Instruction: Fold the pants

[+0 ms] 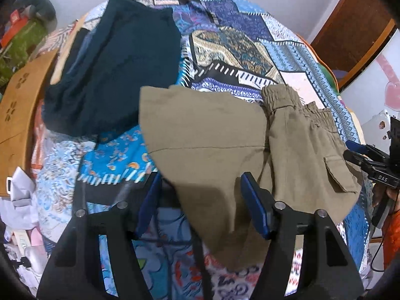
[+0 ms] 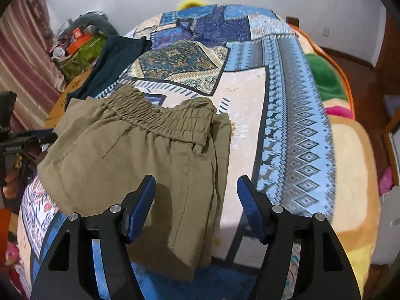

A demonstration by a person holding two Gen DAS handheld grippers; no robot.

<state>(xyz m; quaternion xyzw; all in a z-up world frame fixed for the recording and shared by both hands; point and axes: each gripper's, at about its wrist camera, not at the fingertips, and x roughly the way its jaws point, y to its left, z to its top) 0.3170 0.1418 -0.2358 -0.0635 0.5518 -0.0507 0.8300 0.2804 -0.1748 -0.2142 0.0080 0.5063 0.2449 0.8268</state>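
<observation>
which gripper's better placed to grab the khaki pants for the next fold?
Likely right gripper: jaws open over the khaki pants, waistband straight ahead. Left gripper is open too, but only a loose corner lies between its jaws.

Khaki pants [image 2: 140, 165] matt woven cloth; bedspread [image 2: 287, 115] smooth printed cloth.

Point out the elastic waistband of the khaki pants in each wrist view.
Left wrist: waistband sits right of centre, at the pants' far end.
Right wrist: waistband sits left of centre, above the gripper.
Shared landmark: the dark garment lying beyond the pants, to the left.
</observation>
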